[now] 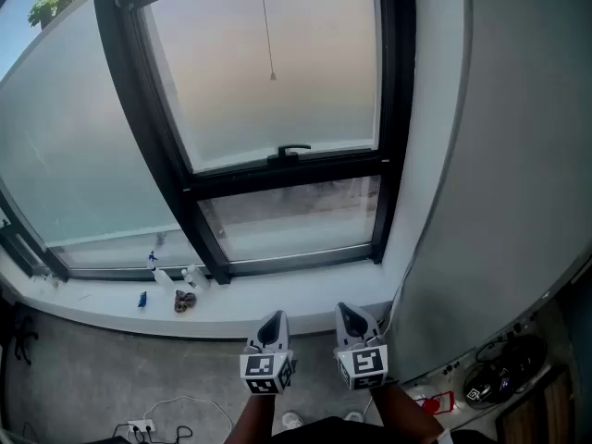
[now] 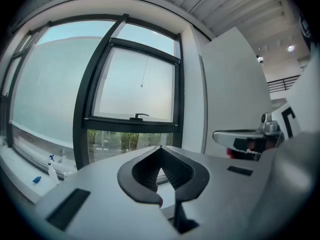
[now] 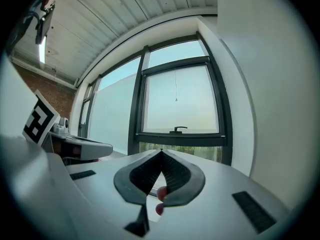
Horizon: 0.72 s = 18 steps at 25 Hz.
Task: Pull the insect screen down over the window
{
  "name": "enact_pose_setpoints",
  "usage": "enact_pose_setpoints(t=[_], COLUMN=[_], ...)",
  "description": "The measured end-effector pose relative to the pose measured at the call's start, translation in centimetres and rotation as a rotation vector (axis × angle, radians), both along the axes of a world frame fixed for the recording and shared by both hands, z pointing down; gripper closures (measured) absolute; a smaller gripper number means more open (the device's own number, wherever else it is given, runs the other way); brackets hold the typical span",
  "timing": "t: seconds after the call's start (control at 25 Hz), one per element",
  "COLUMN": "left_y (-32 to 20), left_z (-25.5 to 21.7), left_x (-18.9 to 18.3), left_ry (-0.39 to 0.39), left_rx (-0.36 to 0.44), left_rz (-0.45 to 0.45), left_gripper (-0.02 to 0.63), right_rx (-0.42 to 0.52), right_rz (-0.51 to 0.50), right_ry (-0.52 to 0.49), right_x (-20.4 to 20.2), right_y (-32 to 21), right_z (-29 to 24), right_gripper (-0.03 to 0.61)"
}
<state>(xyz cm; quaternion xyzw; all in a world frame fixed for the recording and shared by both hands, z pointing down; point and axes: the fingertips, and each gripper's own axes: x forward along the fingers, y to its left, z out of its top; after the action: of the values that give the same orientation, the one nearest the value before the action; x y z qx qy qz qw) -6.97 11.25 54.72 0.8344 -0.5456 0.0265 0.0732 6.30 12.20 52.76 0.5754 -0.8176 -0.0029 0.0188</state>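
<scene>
Grey left gripper (image 1: 274, 323) and right gripper (image 1: 354, 317) hover at bottom centre, fingers closed and empty, likely poised to reach the thin pull cord (image 1: 271, 63) hanging in the black-framed window (image 1: 396, 109) at upper centre.

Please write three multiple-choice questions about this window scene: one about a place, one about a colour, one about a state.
1. Where does the pull cord hang?
A. in front of the upper pane
B. on the sill
C. across the lower pane

2. What colour is the window frame?
A. white
B. black
C. red

3. How are the left gripper and right gripper?
A. both wide open
B. both shut, empty
C. one holds the cord

Answers: A, its end hangs above the handle; B, dark bars surround the glass; B, jaw tips meet in both gripper views.
</scene>
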Motion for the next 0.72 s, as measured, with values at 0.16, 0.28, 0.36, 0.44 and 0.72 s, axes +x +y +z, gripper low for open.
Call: enact_pose_setpoints(t=[0.16,0.28,0.36,0.44,0.72], left_y=[0.23,0.44,0.56,0.68,0.48], left_z=[0.20,0.35,0.37,0.33,0.48], left_x=[0.26,0.43,0.39,0.32,0.57], left_ry=[-0.043,-0.064,-0.065,-0.065,-0.055], left_rx=[0.015,0.020,0.020,0.020,0.009], left_rz=[0.009,0.014,0.015,0.014,0.009], left_gripper=[0.618,0.618,0.618,0.618,0.618], right_rx=[0.000,-0.004,-0.007,-0.005,-0.025], right_rz=[0.003,0.003,-0.001,-0.007,0.000], right_ry=[0.001,-0.005,-0.006,-0.004,-0.024], right_x=[0.14,0.20,0.13,0.04,0.78], right_y=[0.16,0.23,0.22,0.20,-0.14], right_z=[0.18,0.41,0.63,0.74,0.91], right_gripper=[0.575,0.575,0.575,0.575,0.575])
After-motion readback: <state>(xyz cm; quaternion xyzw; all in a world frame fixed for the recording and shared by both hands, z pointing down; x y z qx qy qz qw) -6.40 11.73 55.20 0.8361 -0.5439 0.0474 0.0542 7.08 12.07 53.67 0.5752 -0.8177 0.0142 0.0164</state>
